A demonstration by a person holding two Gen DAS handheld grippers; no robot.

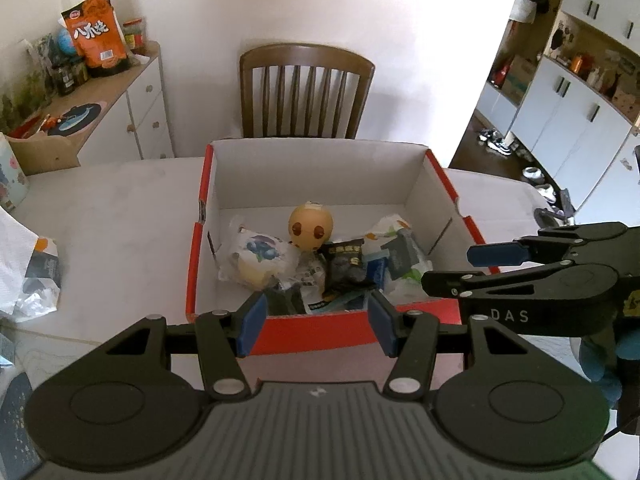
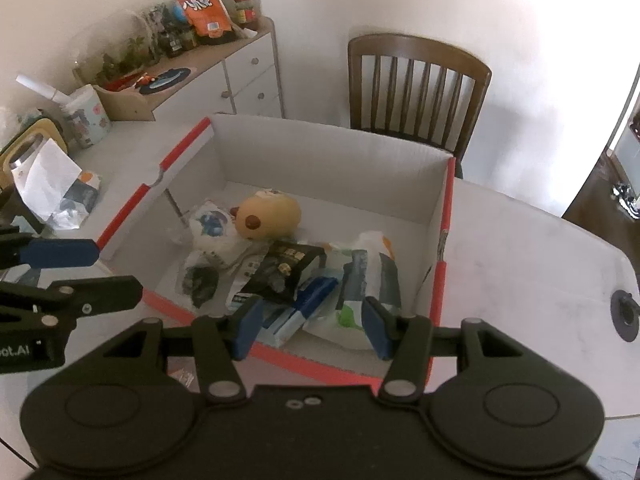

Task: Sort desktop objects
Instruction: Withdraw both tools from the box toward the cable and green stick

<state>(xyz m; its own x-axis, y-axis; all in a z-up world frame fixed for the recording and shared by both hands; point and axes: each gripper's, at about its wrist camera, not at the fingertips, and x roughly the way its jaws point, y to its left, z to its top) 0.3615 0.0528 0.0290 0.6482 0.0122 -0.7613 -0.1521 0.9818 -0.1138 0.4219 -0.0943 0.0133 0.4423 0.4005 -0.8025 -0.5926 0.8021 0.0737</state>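
A red cardboard box with white inner walls stands on the pale table. Inside it lie a yellow round toy, a blueberry-print packet, a black snack packet and white and green packets. My left gripper hovers open over the box's near wall, nothing between its blue pads. My right gripper is open above the box's near right corner, over the packets and apart from them. Each gripper shows in the other's view, the right gripper beside the box's right wall and the left gripper by its left wall.
A wooden chair stands behind the box. A white sideboard at the back left carries an orange bag and jars. Crumpled paper and a packet lie on the table's left. A cable hole sits in the table's right part.
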